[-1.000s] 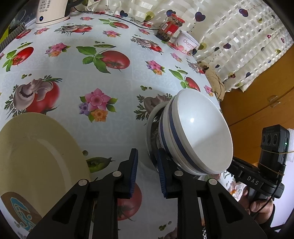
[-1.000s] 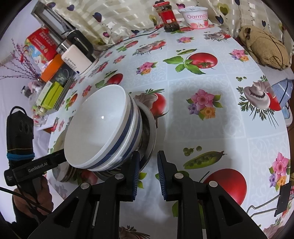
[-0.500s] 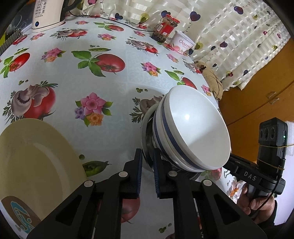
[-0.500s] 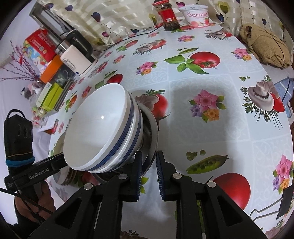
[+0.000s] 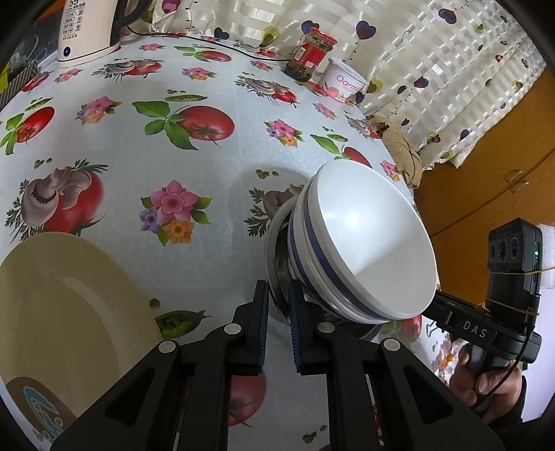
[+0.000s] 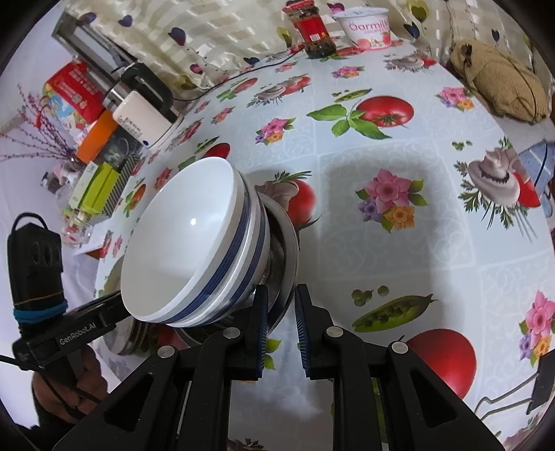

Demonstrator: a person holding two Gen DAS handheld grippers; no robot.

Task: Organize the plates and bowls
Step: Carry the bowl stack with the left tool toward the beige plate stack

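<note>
A stack of white bowls with blue bands (image 5: 364, 249) sits in a steel bowl (image 5: 275, 277), all held above the table. My left gripper (image 5: 278, 322) is shut on the steel bowl's rim on one side. My right gripper (image 6: 280, 321) is shut on the steel bowl's rim (image 6: 289, 274) on the opposite side, with the white bowls (image 6: 187, 249) to its left. A cream plate (image 5: 66, 305) lies on the table at lower left in the left wrist view.
A kettle (image 5: 86, 31), a red-lidded jar (image 5: 310, 55) and a yogurt tub (image 5: 343, 81) stand at the table's far edge by the curtain. A brown cloth bundle (image 6: 503, 83) lies at the right. Boxes (image 6: 100, 184) crowd the left. Steel plates (image 6: 135, 333) lie under the bowls.
Both grippers have closed from slightly open onto the steel bowl's rim. The bowl stack has risen a little off the table.
</note>
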